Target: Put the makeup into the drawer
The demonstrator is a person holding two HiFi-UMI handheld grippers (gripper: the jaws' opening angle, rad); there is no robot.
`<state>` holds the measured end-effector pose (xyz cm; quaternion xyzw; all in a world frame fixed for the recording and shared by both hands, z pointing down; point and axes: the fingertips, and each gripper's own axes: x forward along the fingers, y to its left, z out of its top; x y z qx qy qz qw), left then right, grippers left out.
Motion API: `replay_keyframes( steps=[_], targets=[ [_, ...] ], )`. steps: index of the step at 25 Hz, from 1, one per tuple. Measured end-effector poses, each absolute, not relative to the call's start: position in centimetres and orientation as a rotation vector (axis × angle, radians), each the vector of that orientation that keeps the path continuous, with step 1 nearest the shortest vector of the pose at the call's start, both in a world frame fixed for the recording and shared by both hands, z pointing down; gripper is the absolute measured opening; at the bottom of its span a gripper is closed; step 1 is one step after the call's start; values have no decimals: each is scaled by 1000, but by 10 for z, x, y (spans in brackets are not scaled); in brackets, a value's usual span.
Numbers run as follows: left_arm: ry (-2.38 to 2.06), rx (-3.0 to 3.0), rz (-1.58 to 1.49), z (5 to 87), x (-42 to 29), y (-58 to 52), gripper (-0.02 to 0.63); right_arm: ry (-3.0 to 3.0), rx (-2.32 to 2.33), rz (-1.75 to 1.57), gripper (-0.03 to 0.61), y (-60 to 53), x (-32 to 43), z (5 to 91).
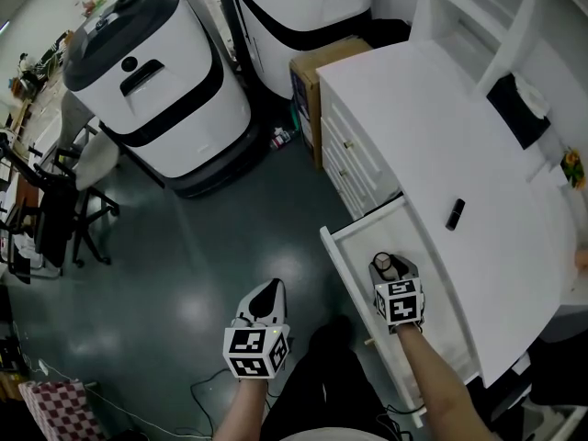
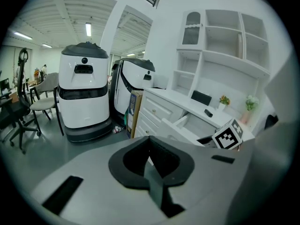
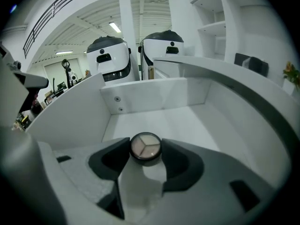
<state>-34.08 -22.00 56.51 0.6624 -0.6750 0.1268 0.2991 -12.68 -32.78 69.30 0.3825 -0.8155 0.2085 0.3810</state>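
**Compact clamped in R gripper, inside drawer**

R gripper (image 3: 146, 149): jaws clamped on round makeup compact (image 3: 146, 146), its three-part face twd the cam. It's inside the open white drawer (image 3: 154, 95), back wall ahead of jaws. L gripper (image 2: 151, 159): jaws together, nothing btwn them, above grey floor (image 1: 230, 237), drawer off to its right.

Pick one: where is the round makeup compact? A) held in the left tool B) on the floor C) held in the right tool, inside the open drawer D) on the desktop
C: the right gripper view shows the compact clamped between the jaws of the right tool, with the walls of the drawer around it; the left tool is shut on nothing.
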Motion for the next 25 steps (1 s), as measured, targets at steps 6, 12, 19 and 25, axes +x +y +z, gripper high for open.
replay_keyframes(
  steps=[6, 12, 19, 25],
  targets=[
    [-1793, 1755, 340, 567, -341, -220, -2, -2088, 964, 515, 211, -327, -128, 696],
    [-1791, 1758, 343, 566, -339, -222, -2, -2079, 964, 496, 211, -328, -128, 698],
    [-1799, 1768, 348, 560, -339, -223, -2, -2120, 988, 497, 211, -327, -128, 686],
    [-1786, 1797, 347, 556, -331, -224, -2, -2217, 1037, 511, 212, -324, -136, 646]
  ],
)
